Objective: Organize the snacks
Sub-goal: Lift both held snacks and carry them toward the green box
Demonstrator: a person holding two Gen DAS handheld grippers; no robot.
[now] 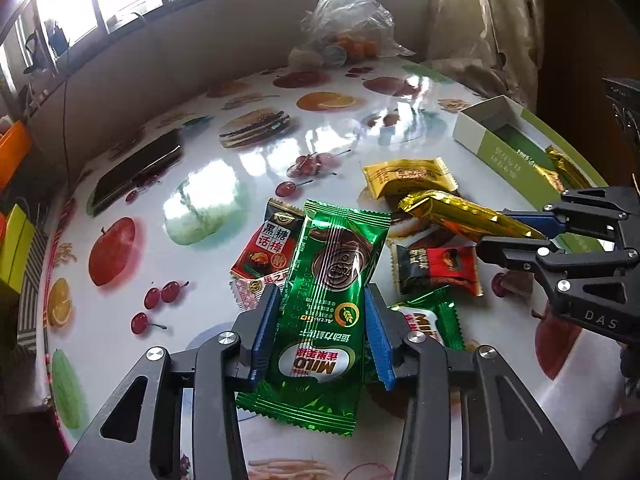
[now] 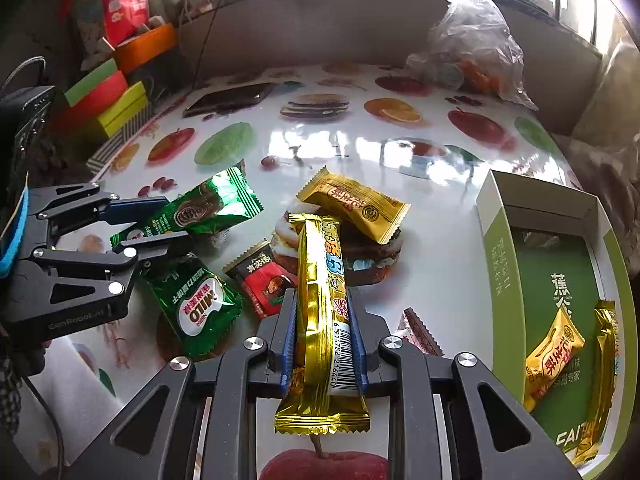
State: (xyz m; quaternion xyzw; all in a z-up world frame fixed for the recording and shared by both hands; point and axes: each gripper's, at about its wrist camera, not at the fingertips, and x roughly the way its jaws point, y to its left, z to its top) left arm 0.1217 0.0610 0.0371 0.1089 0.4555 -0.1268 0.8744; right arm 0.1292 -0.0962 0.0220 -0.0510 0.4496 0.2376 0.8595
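**Both tongs loaded over a fruit-print tabletop**

At far left, beside the glossy white tabletop (image 1: 224, 184) printed with apples, cherries and oranges, stand stacked orange, green and yellow cardboard boxes (image 2: 108, 92). A flat black phone (image 1: 138, 172) lies on the tabletop near that edge.

The left tongs (image 1: 320, 320) have their blue pads pressed against both sides of a long shiny green Milo biscuit packet (image 1: 324, 308), which sticks forward past the fingertips. No earlier view is on hand for comparison. Under and beside it lie a red-and-black plum candy wrapper (image 1: 266, 248), a second, squat green Milo packet (image 2: 196, 308) and a small red-and-black candy packet (image 1: 438, 270).

In the middle, a flat gold foil peanut-candy packet (image 1: 408, 176) rests on the tabletop. Behind, at the far edge, sits a clear crumpled plastic bag (image 1: 348, 20) with orange fruit inside.

The right tongs (image 2: 324, 340) are squeezed narrowly on a long gold foil snack bar (image 2: 322, 312), pinching it near its barcode end.

At right, an open white-and-green cardboard box (image 2: 504, 248) lies on the tabletop, already containing two gold packets (image 2: 556, 352) at its near end.
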